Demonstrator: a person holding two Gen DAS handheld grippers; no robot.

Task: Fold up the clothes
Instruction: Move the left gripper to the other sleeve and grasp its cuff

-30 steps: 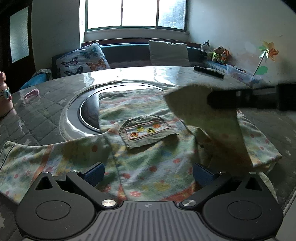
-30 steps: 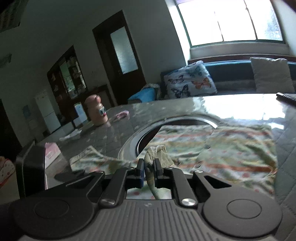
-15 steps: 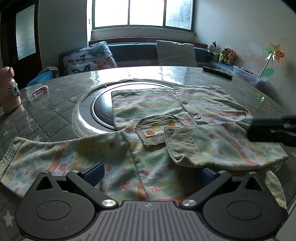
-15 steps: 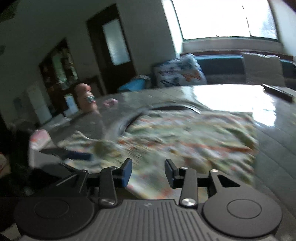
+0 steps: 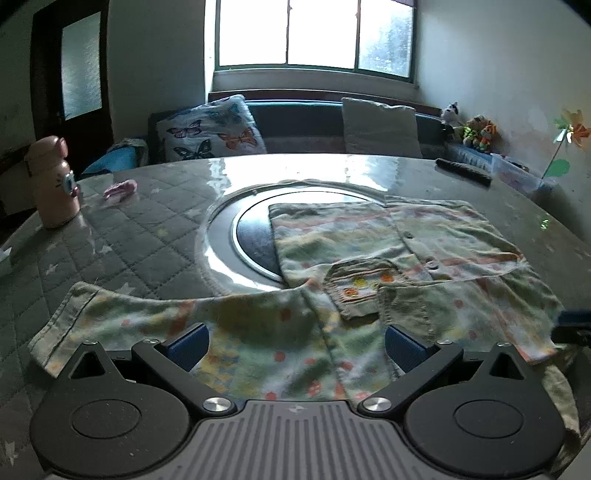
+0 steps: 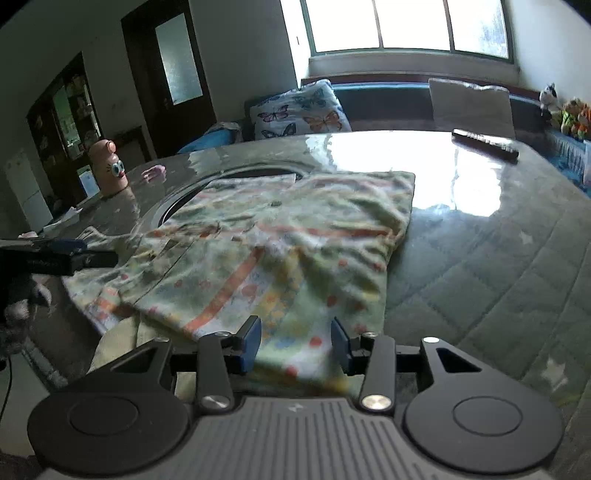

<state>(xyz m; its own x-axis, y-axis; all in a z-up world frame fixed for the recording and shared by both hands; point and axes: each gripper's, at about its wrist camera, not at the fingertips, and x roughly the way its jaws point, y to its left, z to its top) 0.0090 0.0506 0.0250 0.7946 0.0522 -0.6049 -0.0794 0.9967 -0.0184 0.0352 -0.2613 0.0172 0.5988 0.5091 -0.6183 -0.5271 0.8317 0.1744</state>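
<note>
We record a patterned shirt (image 5: 332,295) lying on the bench (image 5: 140,236), partly over the round dark inset (image 5: 251,236) at the bench's centre. Its right sleeve is folded in across the body, with the cuff (image 5: 402,306) resting just beside the chest pocket (image 5: 358,291). The left sleeve (image 5: 122,317) lies stretched out flat to the left.

The left tool (image 5: 295,341) sits low over the near part of the shirt, its jaws spread wide with nothing between them; only cloth shows beneath. The right tool (image 6: 295,341) is likewise parted and empty, positioned over the near edge of the folded fabric (image 6: 295,266). We cannot tell whether either tool touches the cloth. In the right wrist view, the tip of the left tool appears at the far left edge, beside the shirt.

Elsewhere on the bench we note a pink bottle (image 5: 53,181) standing upright at the far left, a small pink item (image 5: 120,188) near it, and a dark remote control (image 5: 463,171) at the far right, all well apart from the shirt. A butterfly cushion (image 5: 210,129) rests on the sofa under the window (image 5: 314,33).
</note>
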